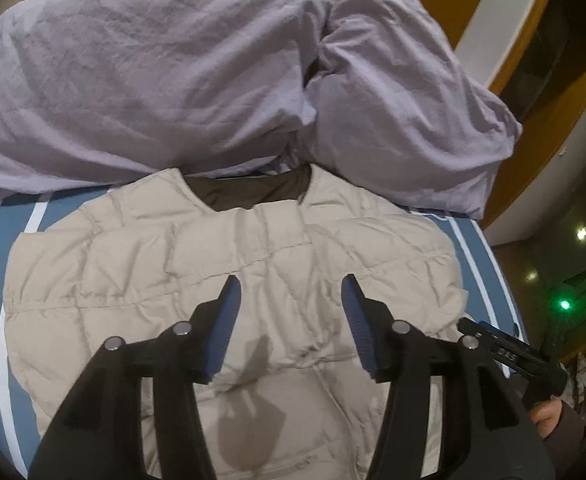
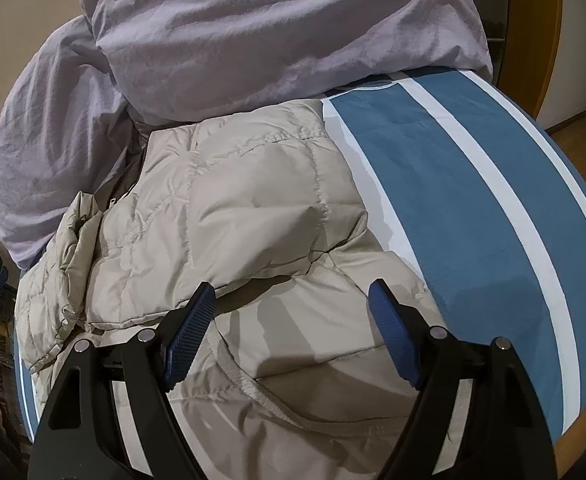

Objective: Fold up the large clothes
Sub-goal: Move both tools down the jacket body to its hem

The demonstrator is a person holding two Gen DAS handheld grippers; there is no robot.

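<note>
Both grippers hover over a beige quilted jacket [image 1: 141, 264] lying partly folded on the blue-and-white striped bed sheet [image 2: 453, 184]. Left gripper [image 1: 291, 292]: jaws apart, empty, above the jacket's middle. Right gripper [image 2: 291, 296]: jaws wide, empty, above a folded-over sleeve. Beyond the collar lie lilac pillows [image 1: 141, 72].
</note>
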